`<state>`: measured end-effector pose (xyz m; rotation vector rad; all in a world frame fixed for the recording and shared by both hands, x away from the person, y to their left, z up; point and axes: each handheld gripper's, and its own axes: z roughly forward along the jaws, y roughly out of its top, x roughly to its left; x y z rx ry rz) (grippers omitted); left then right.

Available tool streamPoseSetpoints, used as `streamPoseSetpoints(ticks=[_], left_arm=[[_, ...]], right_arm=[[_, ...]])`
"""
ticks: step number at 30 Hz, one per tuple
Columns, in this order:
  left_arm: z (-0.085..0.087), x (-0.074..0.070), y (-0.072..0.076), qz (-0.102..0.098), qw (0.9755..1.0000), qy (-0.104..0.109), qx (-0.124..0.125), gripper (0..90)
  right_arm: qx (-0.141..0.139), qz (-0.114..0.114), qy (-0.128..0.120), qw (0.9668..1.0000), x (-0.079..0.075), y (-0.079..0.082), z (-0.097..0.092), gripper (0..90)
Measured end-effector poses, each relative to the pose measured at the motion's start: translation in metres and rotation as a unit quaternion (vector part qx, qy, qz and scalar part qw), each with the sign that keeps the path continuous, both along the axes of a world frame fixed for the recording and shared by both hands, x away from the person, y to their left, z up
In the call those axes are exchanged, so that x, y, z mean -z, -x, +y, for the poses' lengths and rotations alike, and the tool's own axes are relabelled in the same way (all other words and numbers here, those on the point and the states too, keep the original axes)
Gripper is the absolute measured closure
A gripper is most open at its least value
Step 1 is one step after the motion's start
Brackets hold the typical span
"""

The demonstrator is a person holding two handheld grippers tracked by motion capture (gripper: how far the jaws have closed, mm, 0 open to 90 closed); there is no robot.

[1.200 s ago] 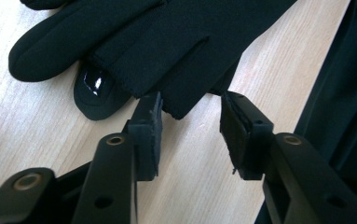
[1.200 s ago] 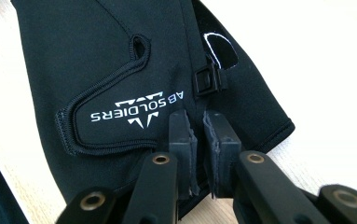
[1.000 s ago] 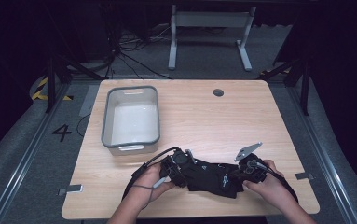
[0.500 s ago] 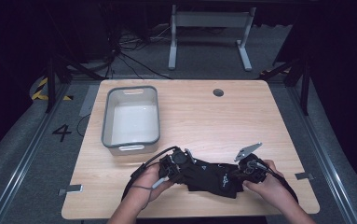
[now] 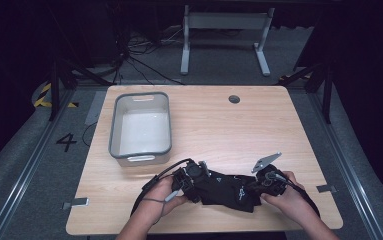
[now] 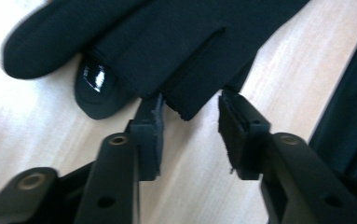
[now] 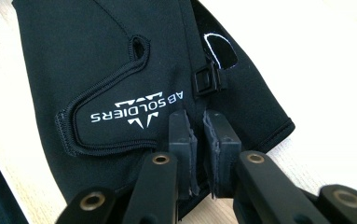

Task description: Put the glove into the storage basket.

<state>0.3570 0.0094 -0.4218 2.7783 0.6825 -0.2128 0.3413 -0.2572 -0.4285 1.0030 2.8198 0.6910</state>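
Here, black gloves (image 5: 224, 187) near the table's (image 5: 279, 125) front edge, bare wood beyond.

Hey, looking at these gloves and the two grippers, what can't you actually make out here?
- High view: black gloves too small and dark to count or separate.
- Left gripper view: glove cut off by the top edge, fingertip blurred.
- Right gripper view: right gripper pinches the glove; the fabric fold between its pads is hidden.

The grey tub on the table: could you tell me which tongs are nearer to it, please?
Left. The left tongs sit just below the tub; the right tongs are farther right, across the gloves.
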Motion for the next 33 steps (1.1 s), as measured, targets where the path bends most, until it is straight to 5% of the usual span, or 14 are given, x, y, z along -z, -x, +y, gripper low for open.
streamPoseSetpoints(ticks=[7, 20, 23, 33], left_arm=[[-0.001, -0.004, 0.003, -0.024, 0.9997, -0.004, 0.009, 86.4], [-0.001, -0.037, 0.021, -0.069, 0.9973, 0.01, 0.024, 87.6], [-0.004, -0.043, 0.028, -0.072, 0.9968, 0.013, 0.034, 87.6], [-0.017, -0.041, 0.036, -0.067, 0.9958, 0.003, 0.062, 87.4]], right_arm=[[-0.002, -0.003, 0.003, 1.0, 0.0, 0.001, 0.001, 83.2], [0.001, -0.056, -0.006, 0.9984, -0.027, 0.008, -0.003, 85.6], [0.004, -0.078, -0.009, 0.9969, -0.039, 0.009, -0.006, 85.7], [0.013, -0.086, -0.011, 0.9961, -0.044, -0.001, -0.011, 85.7]])
